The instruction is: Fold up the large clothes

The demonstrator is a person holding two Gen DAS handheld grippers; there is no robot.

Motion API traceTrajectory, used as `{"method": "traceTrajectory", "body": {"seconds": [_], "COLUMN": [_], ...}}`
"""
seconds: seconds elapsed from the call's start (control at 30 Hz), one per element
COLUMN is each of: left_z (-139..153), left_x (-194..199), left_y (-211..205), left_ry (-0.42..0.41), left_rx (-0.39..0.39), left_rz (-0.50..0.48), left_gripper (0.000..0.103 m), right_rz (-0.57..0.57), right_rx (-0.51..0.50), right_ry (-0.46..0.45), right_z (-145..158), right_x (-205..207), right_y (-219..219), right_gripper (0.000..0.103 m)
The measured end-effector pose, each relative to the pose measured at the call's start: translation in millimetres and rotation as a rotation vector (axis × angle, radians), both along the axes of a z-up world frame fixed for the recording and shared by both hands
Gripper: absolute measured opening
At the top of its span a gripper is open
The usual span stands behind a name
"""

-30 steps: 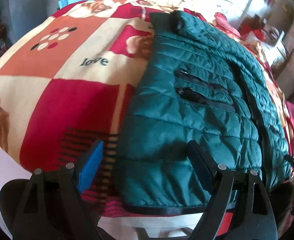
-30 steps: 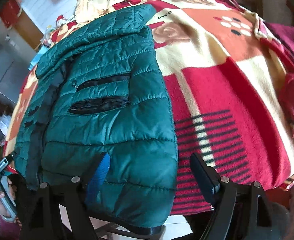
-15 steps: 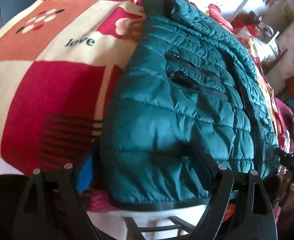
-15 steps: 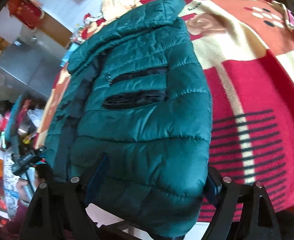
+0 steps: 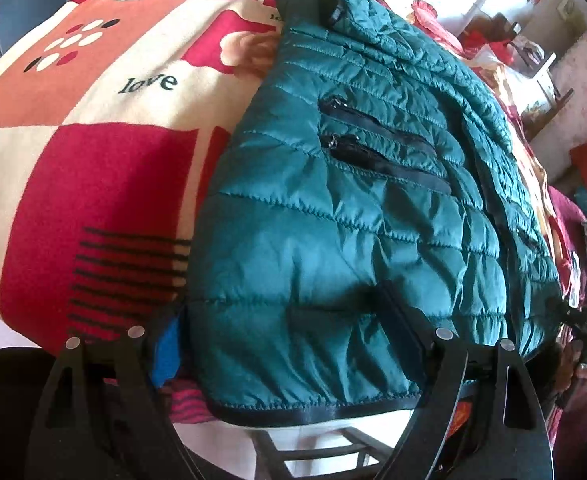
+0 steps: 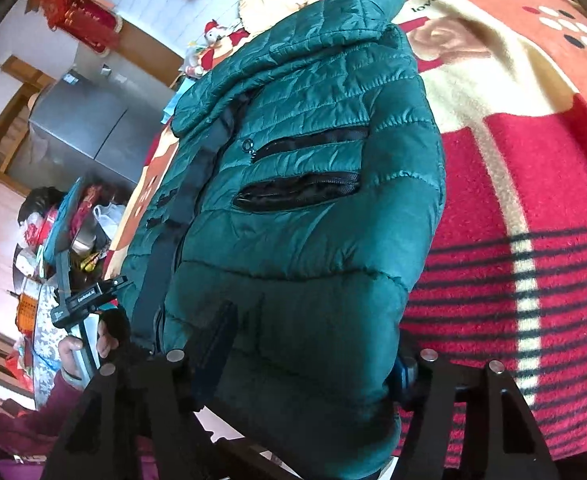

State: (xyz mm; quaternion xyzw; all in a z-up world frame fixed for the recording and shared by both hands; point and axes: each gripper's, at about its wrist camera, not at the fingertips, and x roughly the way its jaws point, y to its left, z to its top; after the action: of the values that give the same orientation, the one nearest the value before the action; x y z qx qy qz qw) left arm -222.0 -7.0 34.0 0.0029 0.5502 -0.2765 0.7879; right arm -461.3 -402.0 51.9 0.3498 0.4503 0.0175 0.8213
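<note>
A teal quilted jacket (image 5: 333,208) lies flat on a red and cream blanket (image 5: 93,184), hem towards me, with two black zip pockets facing up. My left gripper (image 5: 281,332) stands wide open astride the hem's left corner, with its blue pad beside the jacket's edge. My right gripper (image 6: 309,356) straddles the jacket's (image 6: 313,184) other hem corner. Its jaws are closing, and puffy fabric fills the gap between them. A hand (image 6: 73,352) holds the left gripper's body (image 6: 89,300) at that jacket's far side.
Bare blanket (image 6: 533,184) stretches away from the jacket on both sides. A grey fridge (image 6: 81,128) and a cluttered table (image 6: 53,232) stand beyond the bed on one side. Shelves (image 5: 541,72) and red cushions stand on the other. The bed's front edge is just below the hem.
Both grippers have come in over the hem, and the jacket sits deeper between the fingers. The right gripper's fingers have drawn closer together around the corner. The jacket itself has not moved.
</note>
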Motion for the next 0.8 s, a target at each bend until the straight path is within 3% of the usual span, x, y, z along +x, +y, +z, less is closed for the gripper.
{"method": "traceTrajectory", "body": {"seconds": [0.23,0.4,0.5,0.6,0.8], "left_z": [0.3,-0.3,-1.8,-2.1,-1.9], "left_x": [2.5,0.3,-2.4,-3.7,-1.0], "left_y": [-1.5,-2.8,-7.8,-15.3,-8.7], "left_ry": [0.019,0.003,-0.013,-0.028,-0.009], "left_rx": [-0.002,0.001,-0.002,0.037,0.005], "left_rz": [0.002,0.009,-0.008,-0.021,-0.006], "left_gripper": [0.085,0.086,0.096,0.096,0.096], "right_rz": [0.013,0.097,0.114,0.07,0.09], "right_rx": [0.144,0.058,0.062,0.101,0.051], "right_ry": [-0.106,-0.003,-0.014,-0.035,-0.061], "right_z": [11.6,-2.0,-2.8,-8.6,-0.9], "right_x": [2.2,6.9,1.3,3.9,19.1], "right_y": [-8.6,9.0,16.2,13.3,20.5], "right_gripper": [0.065,0.065,0.065,0.062,0.052]}}
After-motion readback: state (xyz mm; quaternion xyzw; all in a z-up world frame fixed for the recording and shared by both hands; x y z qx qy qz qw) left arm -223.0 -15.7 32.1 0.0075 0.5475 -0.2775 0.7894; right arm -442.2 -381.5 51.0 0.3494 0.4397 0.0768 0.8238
